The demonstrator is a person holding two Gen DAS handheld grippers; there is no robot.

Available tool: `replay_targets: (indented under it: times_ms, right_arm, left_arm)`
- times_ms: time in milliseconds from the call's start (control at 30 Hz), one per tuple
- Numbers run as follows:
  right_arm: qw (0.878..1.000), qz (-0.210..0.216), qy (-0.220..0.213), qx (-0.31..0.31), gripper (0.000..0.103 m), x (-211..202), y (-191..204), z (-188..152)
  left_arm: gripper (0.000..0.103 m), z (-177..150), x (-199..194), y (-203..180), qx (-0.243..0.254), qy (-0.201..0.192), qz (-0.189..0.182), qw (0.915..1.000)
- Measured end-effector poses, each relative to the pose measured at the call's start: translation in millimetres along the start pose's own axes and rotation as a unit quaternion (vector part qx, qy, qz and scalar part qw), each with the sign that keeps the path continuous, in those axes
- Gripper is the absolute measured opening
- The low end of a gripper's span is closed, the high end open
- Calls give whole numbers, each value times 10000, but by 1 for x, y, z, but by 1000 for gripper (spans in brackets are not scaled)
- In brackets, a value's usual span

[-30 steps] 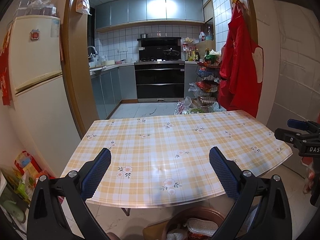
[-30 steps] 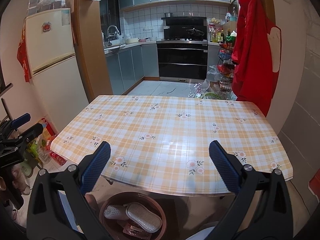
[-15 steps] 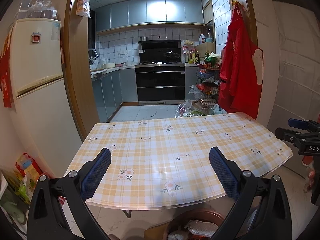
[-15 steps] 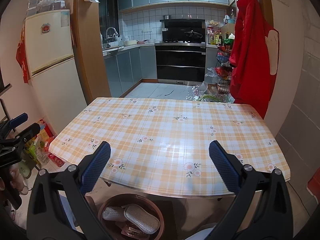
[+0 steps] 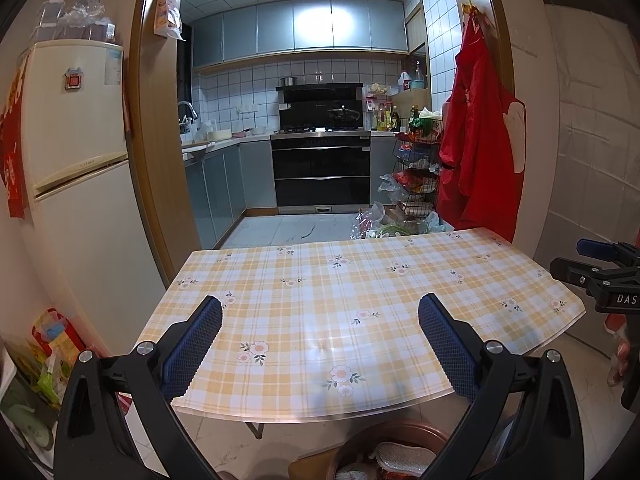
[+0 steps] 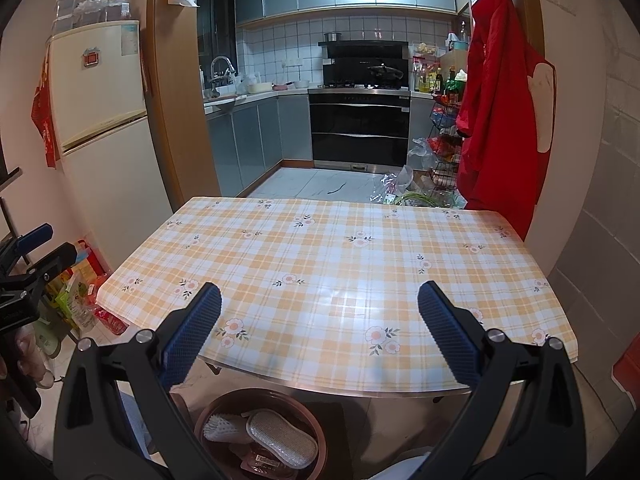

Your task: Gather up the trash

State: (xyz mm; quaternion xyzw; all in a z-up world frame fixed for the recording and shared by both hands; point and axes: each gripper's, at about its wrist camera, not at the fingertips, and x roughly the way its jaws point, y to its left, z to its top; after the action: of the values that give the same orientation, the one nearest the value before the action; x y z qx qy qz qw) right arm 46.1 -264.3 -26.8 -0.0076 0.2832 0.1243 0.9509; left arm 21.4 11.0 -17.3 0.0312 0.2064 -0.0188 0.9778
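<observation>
This is a lived-in home kitchen and dining nook. Beyond the table (image 6: 340, 264) with its checked floral cloth stand a black built-in stove (image 6: 360, 128) under tiled walls and grey cabinets (image 6: 256, 140). A cream fridge (image 6: 100, 120) stands to the table's left, a red apron (image 6: 500, 112) hangs to its right.

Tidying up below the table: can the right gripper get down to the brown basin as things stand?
Probably yes: the right gripper is open, and the brown basin sits uncovered just below it.
</observation>
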Motion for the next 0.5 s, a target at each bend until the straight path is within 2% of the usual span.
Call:
replay_targets:
  times_ms: [500]
  right_arm:
    - [9999,-94,-90,-44,97,-8,-2,4]
  left_arm:
    - [96,3,-9,-3,28,-102,9,9999]
